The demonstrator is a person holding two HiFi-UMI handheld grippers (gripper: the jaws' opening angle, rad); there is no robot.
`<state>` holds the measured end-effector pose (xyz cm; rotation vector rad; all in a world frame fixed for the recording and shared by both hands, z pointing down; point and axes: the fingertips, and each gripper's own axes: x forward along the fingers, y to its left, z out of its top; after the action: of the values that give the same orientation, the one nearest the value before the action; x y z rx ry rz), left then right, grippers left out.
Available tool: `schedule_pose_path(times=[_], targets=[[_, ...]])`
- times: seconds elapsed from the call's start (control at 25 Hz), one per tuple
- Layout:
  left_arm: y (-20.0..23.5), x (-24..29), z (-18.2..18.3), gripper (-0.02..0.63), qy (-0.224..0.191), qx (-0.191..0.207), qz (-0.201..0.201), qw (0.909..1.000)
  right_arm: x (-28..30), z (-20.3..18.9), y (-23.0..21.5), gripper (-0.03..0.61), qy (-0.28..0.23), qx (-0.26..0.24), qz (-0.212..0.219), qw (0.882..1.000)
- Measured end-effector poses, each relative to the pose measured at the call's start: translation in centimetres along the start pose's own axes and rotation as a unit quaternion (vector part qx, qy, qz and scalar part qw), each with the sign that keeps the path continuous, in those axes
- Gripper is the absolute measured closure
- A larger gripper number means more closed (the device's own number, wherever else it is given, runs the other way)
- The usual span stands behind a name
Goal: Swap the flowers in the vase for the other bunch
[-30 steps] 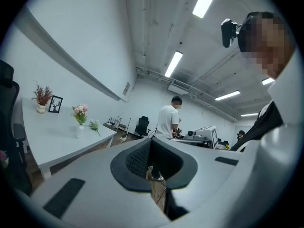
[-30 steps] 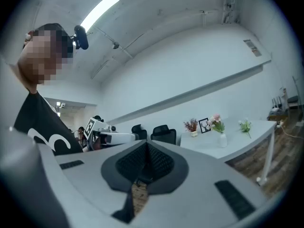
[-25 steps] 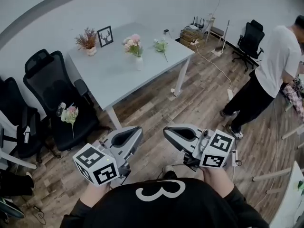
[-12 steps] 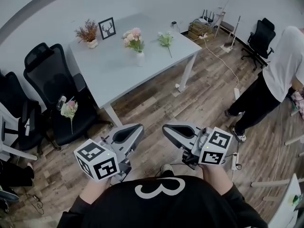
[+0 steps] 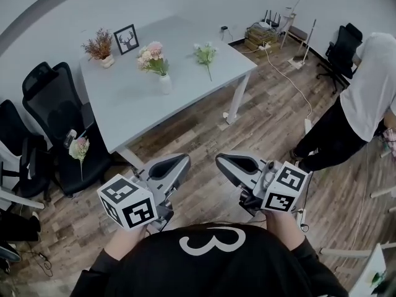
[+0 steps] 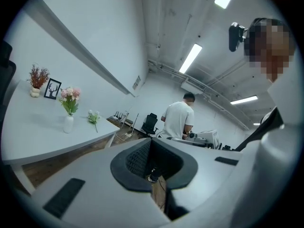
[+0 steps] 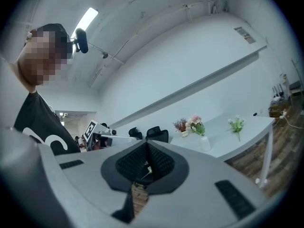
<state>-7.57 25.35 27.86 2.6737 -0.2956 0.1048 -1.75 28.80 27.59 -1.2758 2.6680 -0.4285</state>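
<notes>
- My left gripper (image 5: 179, 161) has its jaws pressed together, nothing between the black ribbed pads. It hangs above the wood-plank floor (image 5: 247, 129), well apart from the table (image 5: 136, 113).
- My right gripper (image 5: 221, 162) sits beside it in the same state: jaws together, empty.
- The small white vase (image 5: 164, 83) stands upright on the smooth grey tabletop, holding the pink bunch (image 5: 151, 53).
- The pale green-white bunch (image 5: 205, 54) lies flat on the table to the vase's right, apart from it.
- A single pink stem (image 5: 78, 148) rests on a black office chair (image 5: 55, 113).
</notes>
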Motion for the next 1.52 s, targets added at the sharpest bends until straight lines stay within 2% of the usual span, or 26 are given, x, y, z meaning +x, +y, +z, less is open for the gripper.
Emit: schedule_pose_path(times=[0.24, 0.48, 0.8, 1.0, 1.24, 1.52], targets=[[0.4, 3.3, 0.1, 0.601, -0.007, -0.006, 0.019, 0.9998, -1.2, 1.1, -3.5, 0.570, -0.014, 0.005, 0.014, 1.000], [3.4, 3.7, 1.3, 0.601, -0.021, -0.014, 0.043, 0.9988, 1.1, 1.5, -6.1, 0.569, -0.013, 0.003, 0.028, 1.000], [12.2, 6.1, 4.2, 0.602, -0.026, -0.056, 0.051, 0.9968, 7.4, 2.2, -12.0, 0.569, 0.008, 0.018, 0.023, 1.000], [17.3, 8.3, 7.1, 0.601, -0.015, -0.048, 0.046, 0.9977, 12.0, 3.5, -16.6, 0.569, 0.011, 0.026, 0.011, 1.000], [24.0, 9.0, 11.0, 0.601, -0.023, -0.042, 0.049, 0.9976, 19.0, 5.4, -19.8, 0.569, 0.023, 0.021, 0.027, 0.999], [29.7, 8.5, 12.5, 0.602, -0.029, -0.048, 0.055, 0.9969, 24.3, 5.6, -21.7, 0.569, 0.038, -0.001, 0.036, 0.999]])
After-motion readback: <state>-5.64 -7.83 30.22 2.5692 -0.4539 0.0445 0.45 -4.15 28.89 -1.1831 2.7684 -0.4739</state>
